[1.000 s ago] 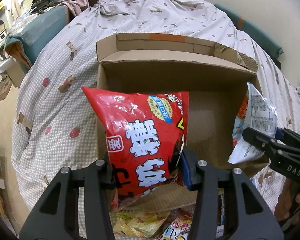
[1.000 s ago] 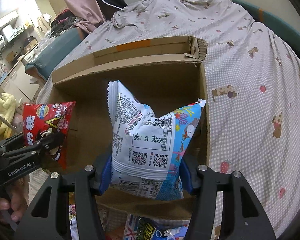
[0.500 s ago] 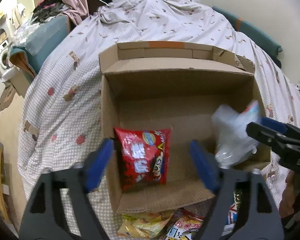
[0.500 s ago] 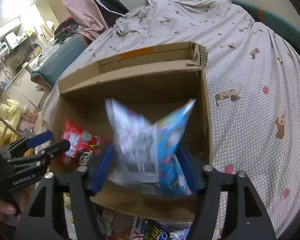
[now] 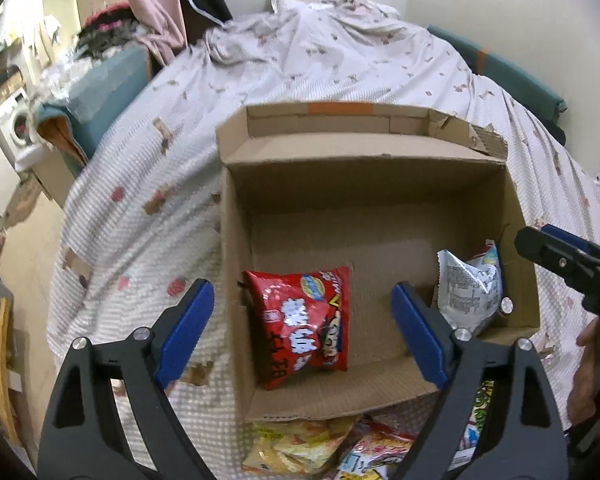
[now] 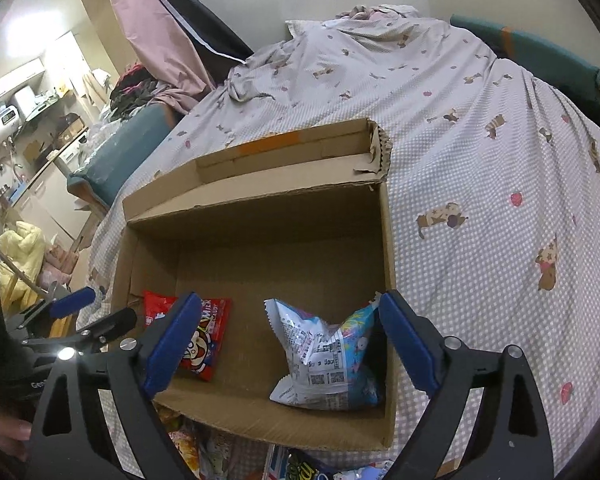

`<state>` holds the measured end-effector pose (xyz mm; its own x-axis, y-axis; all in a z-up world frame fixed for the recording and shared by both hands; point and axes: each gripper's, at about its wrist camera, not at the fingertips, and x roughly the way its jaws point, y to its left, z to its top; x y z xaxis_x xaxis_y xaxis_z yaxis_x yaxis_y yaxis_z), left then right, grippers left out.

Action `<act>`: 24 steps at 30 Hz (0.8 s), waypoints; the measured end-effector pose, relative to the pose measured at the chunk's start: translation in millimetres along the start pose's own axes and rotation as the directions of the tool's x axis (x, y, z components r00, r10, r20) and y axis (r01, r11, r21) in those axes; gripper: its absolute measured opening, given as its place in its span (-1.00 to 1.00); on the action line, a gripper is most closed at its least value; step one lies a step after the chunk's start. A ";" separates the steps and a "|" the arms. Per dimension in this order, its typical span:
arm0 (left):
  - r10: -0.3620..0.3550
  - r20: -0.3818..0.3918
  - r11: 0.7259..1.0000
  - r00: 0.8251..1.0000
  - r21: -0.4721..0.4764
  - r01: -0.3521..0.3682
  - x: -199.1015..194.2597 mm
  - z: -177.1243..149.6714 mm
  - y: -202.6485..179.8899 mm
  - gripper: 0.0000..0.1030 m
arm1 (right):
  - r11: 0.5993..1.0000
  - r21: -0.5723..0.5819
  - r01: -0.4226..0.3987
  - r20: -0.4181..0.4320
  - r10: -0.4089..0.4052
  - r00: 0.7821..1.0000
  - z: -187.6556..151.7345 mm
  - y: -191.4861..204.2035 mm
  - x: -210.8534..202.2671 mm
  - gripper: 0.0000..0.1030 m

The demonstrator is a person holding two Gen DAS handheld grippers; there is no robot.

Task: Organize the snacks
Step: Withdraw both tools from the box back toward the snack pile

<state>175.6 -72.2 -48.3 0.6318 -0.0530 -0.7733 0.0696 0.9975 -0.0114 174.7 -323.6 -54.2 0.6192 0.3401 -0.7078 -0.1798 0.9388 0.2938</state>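
An open cardboard box (image 5: 360,176) (image 6: 260,216) sits on the bed. A red snack bag (image 5: 300,328) (image 6: 204,344) lies flat on the box floor at its left. A white and blue snack bag (image 5: 470,292) (image 6: 328,356) stands crumpled in the right front corner. My left gripper (image 5: 300,300) hovers open above the red bag, its pads clear of it. Over the white and blue bag my right gripper (image 6: 286,304) has its jaws opening, and nothing touches its pads.
Several loose snack packets (image 5: 300,448) (image 6: 300,468) lie on the dotted bedspread (image 5: 140,240) just in front of the box. A hand (image 5: 584,380) holds the right gripper at the right edge. Furniture and clothes crowd the room to the left.
Both grippers have opened and let go of their bags. The red bag and the white and blue bag have dropped onto the box floor. Both hands stayed above the box.
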 end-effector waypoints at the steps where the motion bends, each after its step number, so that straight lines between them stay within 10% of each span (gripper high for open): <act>1: 0.013 0.013 1.000 1.000 0.002 -0.013 -4.3 -0.9 0.7 0.71 | 1.000 0.001 0.006 0.002 -0.006 1.000 -0.6 0.1 -2.0 0.80; 24: -0.009 0.085 0.994 0.996 -0.111 0.018 -69.7 -31.6 28.2 0.89 | 0.999 0.044 -0.022 0.026 0.021 0.999 -35.2 8.3 -74.2 0.89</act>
<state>109.1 -38.8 -14.8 0.6946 -0.0656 -0.7164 -0.0048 0.9954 -0.0957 100.4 -339.1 -22.0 0.6350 0.3584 -0.6843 -0.1601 0.9277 0.3373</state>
